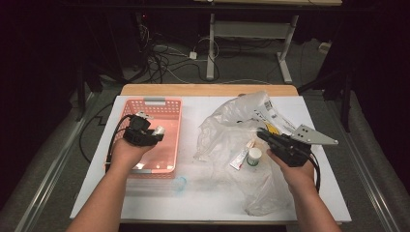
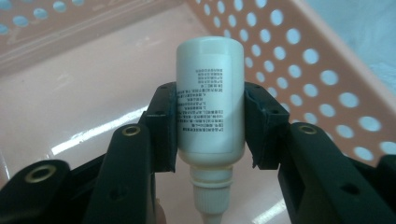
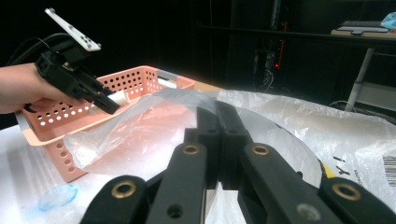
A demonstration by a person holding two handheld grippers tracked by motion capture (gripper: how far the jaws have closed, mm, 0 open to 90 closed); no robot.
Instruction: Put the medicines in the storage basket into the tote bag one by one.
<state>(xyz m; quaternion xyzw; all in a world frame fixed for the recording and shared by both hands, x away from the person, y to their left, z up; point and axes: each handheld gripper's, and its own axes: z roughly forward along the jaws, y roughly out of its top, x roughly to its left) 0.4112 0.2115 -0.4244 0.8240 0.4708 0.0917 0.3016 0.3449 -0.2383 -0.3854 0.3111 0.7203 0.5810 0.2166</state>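
Your left gripper (image 2: 210, 126) is clamped on the small white plastic bottle with a printed label (image 2: 210, 93), gripping its body from both sides with the nozzle end pointing back toward your hand. That mid-body hold keeps the round bottle from rolling or slipping out, and it leaves the base free to go down first. In the high view the left gripper (image 1: 155, 134) sits over the pink perforated plastic basket (image 1: 170, 111) at about nine o'clock on the table, so the bottle is above the basket's floor, not yet resting on it; my judgement is that you are about to lower it and let go.

Your right gripper (image 3: 218, 116) has its jaws pressed together with nothing between them. In the high view it (image 1: 263, 135) hovers at roughly three o'clock, over the crumpled clear plastic bag (image 1: 227, 121). It seems parked there because the next things to be taken lie just at its seven o'clock: a white round-capped jar (image 1: 254, 155) and a small white tube with red print (image 1: 240, 157), both lying on the bag's film. A pale blue clear cap (image 1: 181, 182) lies by itself at six o'clock, near the basket's near corner.

The bag sits open toward the basket, which keeps each transfer short.
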